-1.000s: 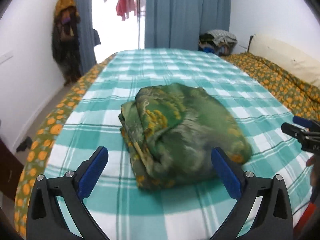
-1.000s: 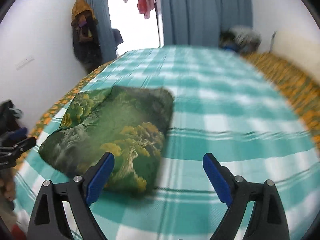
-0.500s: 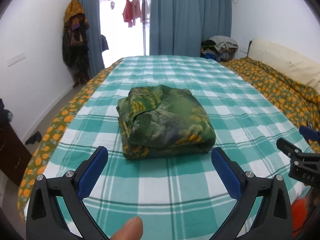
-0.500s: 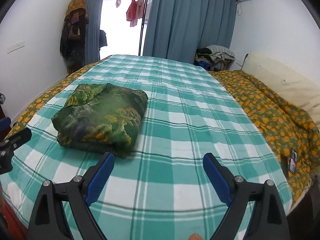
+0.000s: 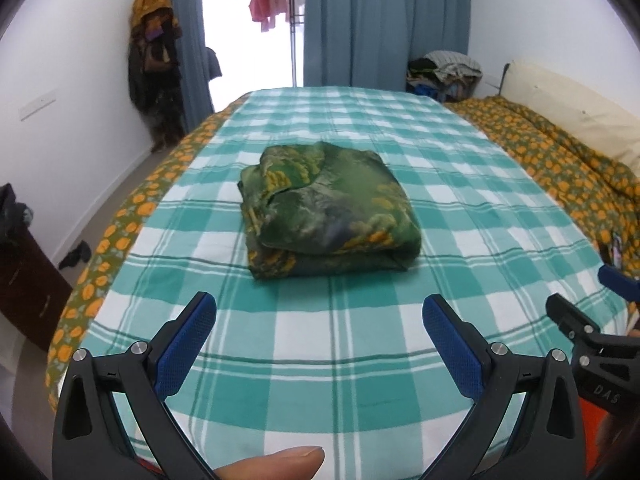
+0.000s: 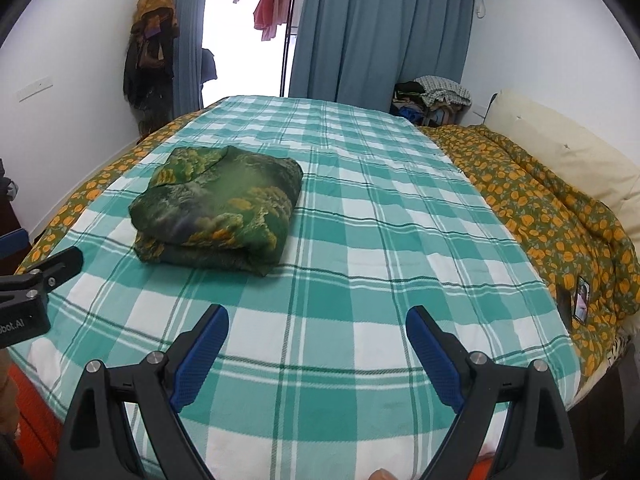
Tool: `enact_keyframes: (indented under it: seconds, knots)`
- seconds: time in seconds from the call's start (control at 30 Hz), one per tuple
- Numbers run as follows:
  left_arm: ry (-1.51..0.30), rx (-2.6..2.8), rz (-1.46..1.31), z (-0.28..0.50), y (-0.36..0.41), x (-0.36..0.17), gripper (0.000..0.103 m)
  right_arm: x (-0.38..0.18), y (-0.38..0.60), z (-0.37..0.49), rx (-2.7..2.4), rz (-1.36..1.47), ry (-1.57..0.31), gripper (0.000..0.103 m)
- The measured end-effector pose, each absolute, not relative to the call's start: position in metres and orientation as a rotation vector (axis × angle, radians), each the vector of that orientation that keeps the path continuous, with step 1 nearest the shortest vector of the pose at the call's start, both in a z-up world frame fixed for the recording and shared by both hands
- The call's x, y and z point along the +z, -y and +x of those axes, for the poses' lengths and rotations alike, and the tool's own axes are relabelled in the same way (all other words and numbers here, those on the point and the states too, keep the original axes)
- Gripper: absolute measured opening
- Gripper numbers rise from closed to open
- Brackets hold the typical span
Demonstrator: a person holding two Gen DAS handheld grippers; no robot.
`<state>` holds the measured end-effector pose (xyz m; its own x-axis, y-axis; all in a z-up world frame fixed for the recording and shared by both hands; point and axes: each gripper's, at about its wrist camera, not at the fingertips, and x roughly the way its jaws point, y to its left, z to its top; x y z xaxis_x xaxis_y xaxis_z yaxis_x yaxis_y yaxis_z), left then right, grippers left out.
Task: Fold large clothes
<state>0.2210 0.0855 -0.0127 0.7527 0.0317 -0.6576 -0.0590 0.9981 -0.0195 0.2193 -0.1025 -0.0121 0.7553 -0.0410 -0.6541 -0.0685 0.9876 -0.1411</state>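
A green garment with yellow print [image 5: 328, 208] lies folded into a thick bundle on the teal checked bedspread [image 5: 360, 340]. In the right wrist view the same folded garment [image 6: 218, 210] sits left of centre on the bedspread [image 6: 360, 260]. My left gripper [image 5: 320, 312] hangs open near the bed's front edge, well short of the bundle, with nothing between its blue pads. My right gripper [image 6: 317, 322] is open too, off to the right of the bundle and back from it. Each gripper shows at the edge of the other's view.
An orange-flowered quilt [image 6: 560, 216] and a cream pillow [image 6: 568, 152] lie along the right side. A phone [image 6: 580, 300] rests on the quilt's near edge. Blue curtains [image 5: 380, 24], a clothes pile [image 5: 444, 70] and hung coats [image 5: 154, 64] stand at the far end. A fingertip [image 5: 272, 462] shows at bottom.
Both grippers have drawn back and up from the folded garment, which now lies farther away and untouched. The views have steadied after blur.
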Motion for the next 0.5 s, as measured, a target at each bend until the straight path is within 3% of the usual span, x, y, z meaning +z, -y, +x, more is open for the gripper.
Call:
enact_keyframes:
  seconds: [0.5]
  knots:
    - [-0.743,0.058,-0.035,0.215,-0.081,-0.01,0.102,-0.009,0.093,0.201,0.019,-0.169,-0.752,0.092]
